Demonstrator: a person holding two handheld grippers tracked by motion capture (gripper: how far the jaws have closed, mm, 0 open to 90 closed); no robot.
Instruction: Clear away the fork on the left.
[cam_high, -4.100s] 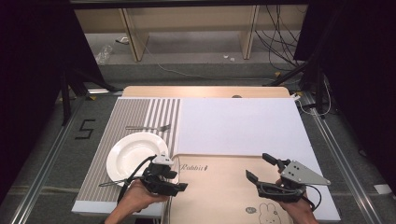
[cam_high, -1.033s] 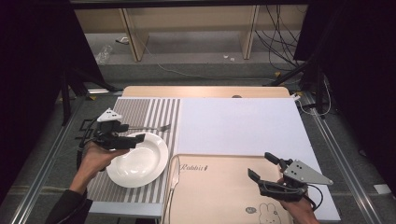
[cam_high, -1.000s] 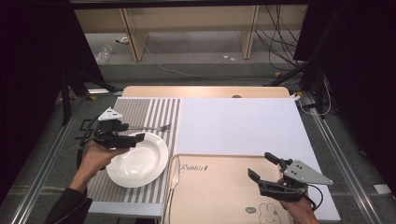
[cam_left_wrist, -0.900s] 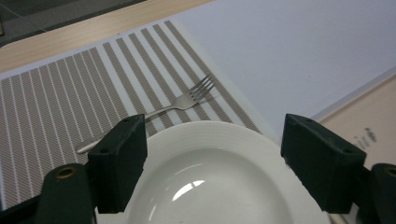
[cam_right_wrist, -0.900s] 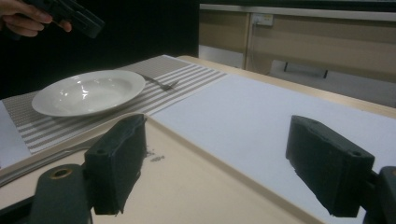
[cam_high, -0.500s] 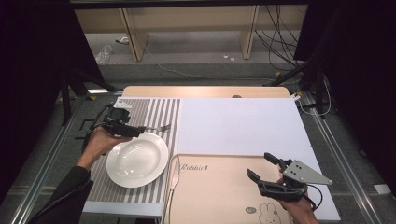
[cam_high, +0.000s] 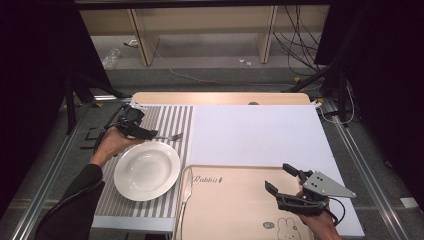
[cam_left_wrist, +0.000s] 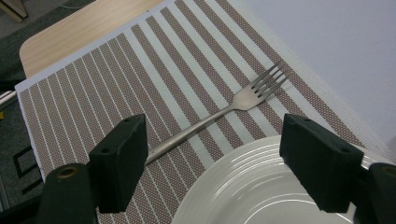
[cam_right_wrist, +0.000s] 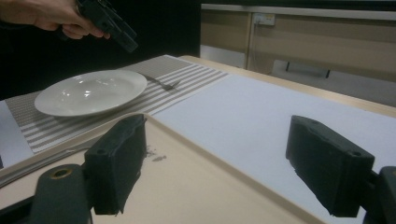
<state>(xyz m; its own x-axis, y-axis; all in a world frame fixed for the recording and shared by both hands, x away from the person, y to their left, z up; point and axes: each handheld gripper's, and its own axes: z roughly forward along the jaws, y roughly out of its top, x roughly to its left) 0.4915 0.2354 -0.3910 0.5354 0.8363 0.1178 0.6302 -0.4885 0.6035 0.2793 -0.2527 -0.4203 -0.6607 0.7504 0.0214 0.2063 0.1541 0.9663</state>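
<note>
fork (cam_left_wrist: 219, 114), plate (cam_high: 146, 170), striped placemat (cam_high: 170, 120), tray (cam_high: 235, 210)

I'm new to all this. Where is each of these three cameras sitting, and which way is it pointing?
High view: fixed above the person's side, looking forward and down on the table; both forearms enter from below, with the left gripper and right gripper.
Left gripper view: rides the left gripper, looking down between its open jaws at the fork on the striped placemat.
Right gripper view: rides the right gripper, low over the tray, facing across the table; its open jaws show, and the other hand.
Shared: all three show the white plate.
</note>
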